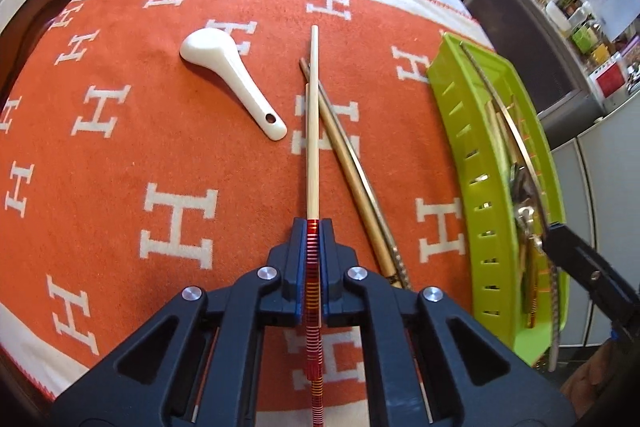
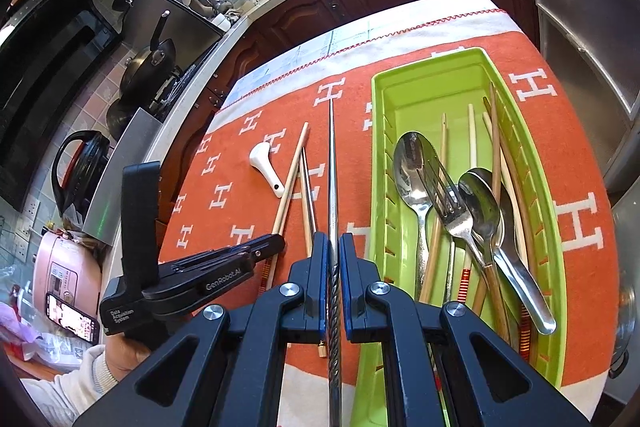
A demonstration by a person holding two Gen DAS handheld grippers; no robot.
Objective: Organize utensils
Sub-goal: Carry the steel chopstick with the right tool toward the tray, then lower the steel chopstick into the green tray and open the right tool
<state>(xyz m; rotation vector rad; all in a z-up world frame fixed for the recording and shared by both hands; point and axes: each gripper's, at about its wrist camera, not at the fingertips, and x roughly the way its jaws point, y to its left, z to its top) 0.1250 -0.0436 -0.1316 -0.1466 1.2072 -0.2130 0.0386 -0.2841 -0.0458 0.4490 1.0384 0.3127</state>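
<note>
So the left gripper [image 1: 313, 227] is clamped on a pale wooden chopstick [image 1: 312, 131] by its red-banded end, holding it over the orange H-print cloth [image 1: 120, 147], with a second pale stick and a brownish pair [image 1: 352, 171] lying right beside it. The white ceramic spoon [image 1: 230, 83] sits a bit further left on the cloth. Meanwhile the right gripper [image 2: 333, 247] has a metal chopstick [image 2: 331, 163] pinched tight just beside the green tray [image 2: 380, 187], which holds spoons, a fork [image 2: 444, 195] and more chopsticks.
</note>
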